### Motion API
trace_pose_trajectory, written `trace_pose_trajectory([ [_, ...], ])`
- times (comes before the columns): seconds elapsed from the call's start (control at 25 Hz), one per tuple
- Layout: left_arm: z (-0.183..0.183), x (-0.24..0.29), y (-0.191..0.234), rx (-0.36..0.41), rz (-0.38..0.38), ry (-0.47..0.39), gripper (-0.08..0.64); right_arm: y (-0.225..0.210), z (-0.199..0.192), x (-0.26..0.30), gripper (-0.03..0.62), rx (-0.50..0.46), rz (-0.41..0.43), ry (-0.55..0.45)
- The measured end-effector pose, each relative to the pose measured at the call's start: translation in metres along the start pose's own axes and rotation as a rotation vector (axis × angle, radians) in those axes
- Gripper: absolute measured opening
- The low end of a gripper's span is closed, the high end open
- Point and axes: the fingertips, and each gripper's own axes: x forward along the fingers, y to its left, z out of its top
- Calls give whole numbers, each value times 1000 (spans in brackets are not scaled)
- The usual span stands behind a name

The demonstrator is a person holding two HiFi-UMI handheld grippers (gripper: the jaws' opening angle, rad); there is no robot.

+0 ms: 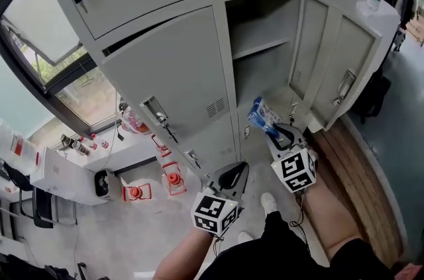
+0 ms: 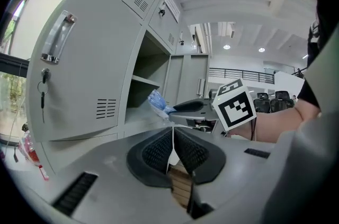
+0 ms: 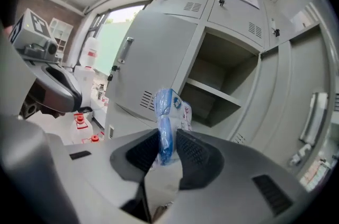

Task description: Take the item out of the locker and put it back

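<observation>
The right gripper (image 3: 167, 148) has its jaws partly closed on a crinkly blue-and-white plastic packet (image 3: 168, 112). It pinches the packet's lower end, and the rest stands up above the pads. The packet hangs in the air just outside the open grey metal locker (image 1: 262, 70), whose door (image 1: 344, 67) is swung wide. The left gripper (image 2: 174, 150) sits beside it, jaws pressed together and empty.

The locker (image 1: 165, 67) is matt painted metal, the packet (image 3: 164, 119) glossy crinkled plastic, the floor strip (image 1: 358, 169) smooth wood.
</observation>
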Motion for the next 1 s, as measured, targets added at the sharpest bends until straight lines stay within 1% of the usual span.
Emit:
trace_pose_trajectory([
  [0.24, -15, -19, -15, -14, -24, 23, 21, 22, 1, -40, 156, 131, 17, -25],
  [0.4, -17, -25, -22, -32, -17, 15, 21, 31, 0, -60, 156, 198, 33, -43],
  [0.52, -20, -27, -28, -39, -4, 11, 21, 38, -5, -72, 156, 216, 51, -48],
  [0.72, -25, -23, -47, -20, 15, 17, 21, 41, -21, -92, 156, 258, 91, -52],
  [1.0, -26, -8, -86, -31, 46, 17, 21, 32, -40, -124, 156, 308, 151, -68],
])
